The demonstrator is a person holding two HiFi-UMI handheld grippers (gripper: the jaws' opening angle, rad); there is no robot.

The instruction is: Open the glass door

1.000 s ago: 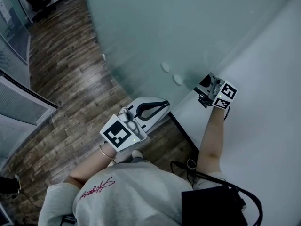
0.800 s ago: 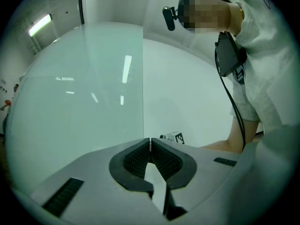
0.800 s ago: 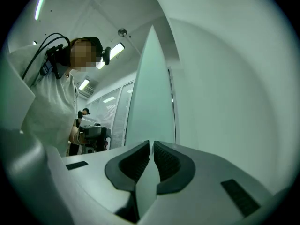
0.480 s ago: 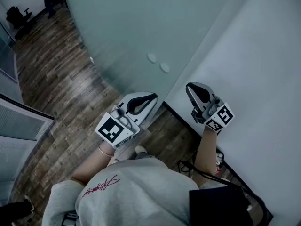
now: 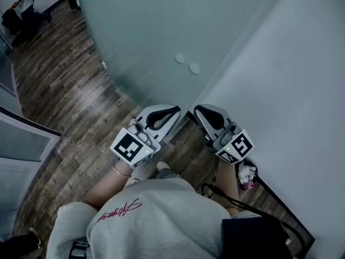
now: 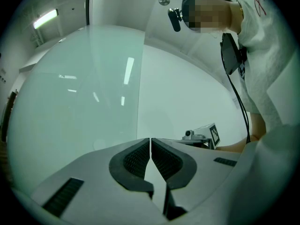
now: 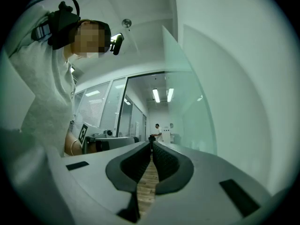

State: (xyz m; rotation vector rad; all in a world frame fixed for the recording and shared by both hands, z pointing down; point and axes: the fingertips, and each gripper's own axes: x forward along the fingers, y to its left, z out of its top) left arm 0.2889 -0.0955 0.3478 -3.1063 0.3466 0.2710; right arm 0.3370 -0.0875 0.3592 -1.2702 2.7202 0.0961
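The frosted glass door (image 5: 151,31) stands ahead of me, with two round fittings (image 5: 186,63) near its edge by the white wall (image 5: 291,90). My left gripper (image 5: 177,110) is shut and empty, held low just short of the door's bottom edge. My right gripper (image 5: 197,110) is shut beside it, also empty, close to the wall's foot. In the left gripper view the shut jaw tips (image 6: 150,139) point at the door's edge (image 6: 139,78). In the right gripper view the shut tips (image 7: 151,144) point along the door (image 7: 192,97) into a corridor.
Dark wood floor (image 5: 64,96) runs left of the door. A glass partition with blinds (image 5: 21,139) lines the left side. People stand far down the corridor (image 7: 157,130). A black bag (image 5: 253,236) with cables hangs at my right hip.
My right gripper has come away from the door's edge near the round fittings and dropped back beside the left one, its jaws now shut. The left gripper has shifted slightly.
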